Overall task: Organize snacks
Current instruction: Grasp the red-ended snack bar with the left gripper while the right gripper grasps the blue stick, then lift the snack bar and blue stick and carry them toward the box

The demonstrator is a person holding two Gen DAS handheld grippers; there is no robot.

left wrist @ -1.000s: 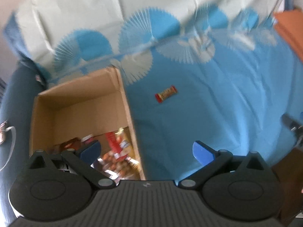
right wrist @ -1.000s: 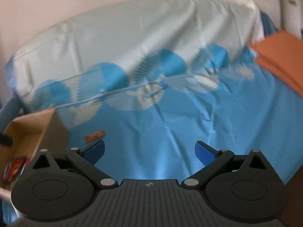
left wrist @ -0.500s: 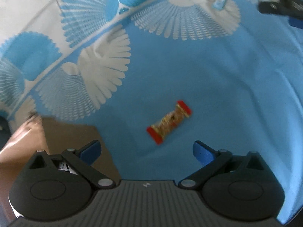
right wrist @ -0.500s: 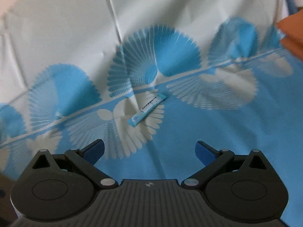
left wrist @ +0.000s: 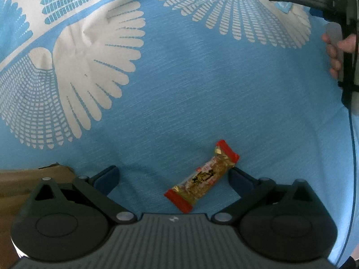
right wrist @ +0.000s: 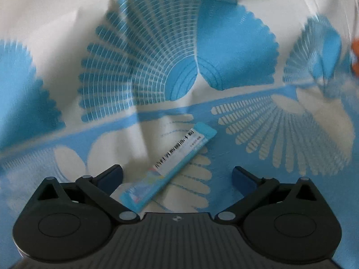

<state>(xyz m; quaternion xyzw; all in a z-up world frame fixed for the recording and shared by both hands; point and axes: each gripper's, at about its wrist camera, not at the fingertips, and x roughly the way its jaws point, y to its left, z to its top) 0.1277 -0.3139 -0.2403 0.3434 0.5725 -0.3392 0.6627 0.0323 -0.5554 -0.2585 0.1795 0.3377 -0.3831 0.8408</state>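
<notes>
I have both tools down low over the blue and white fan-patterned cloth (left wrist: 202,85), one snack to each, because two packets lie loose on it and I judge the quickest way to tidy them is to take both at once. My left gripper (left wrist: 174,174) stands spread wide, and the red-ended, gold foil-wrapped snack bar (left wrist: 202,177) lies slantwise between its blue pads (left wrist: 237,178); its upper red end sits just beside the right-hand pad, perhaps touching it, while the left-hand pad is well apart from the wrapper. I hold it off-centre like that, I think, because the bar lies askew, and closing should drag it square. A corner of the brown cardboard box (left wrist: 29,177) shows just beside this gripper at the left edge of the view, near enough for a short carry. My right gripper (right wrist: 177,176) is likewise spread, with nothing pinched, and the long, flat, light-blue stick sachet with a white label (right wrist: 172,168) lies diagonally on the cloth between its pads, its lower end close to the left one and tucked under the tool's body. In the left wrist view my other hand (left wrist: 334,53) can be seen on the black handle of that right tool, near the far right of the cloth. Both packets are thin and flat, so I expect the pads must press into the soft cloth to catch them.
</notes>
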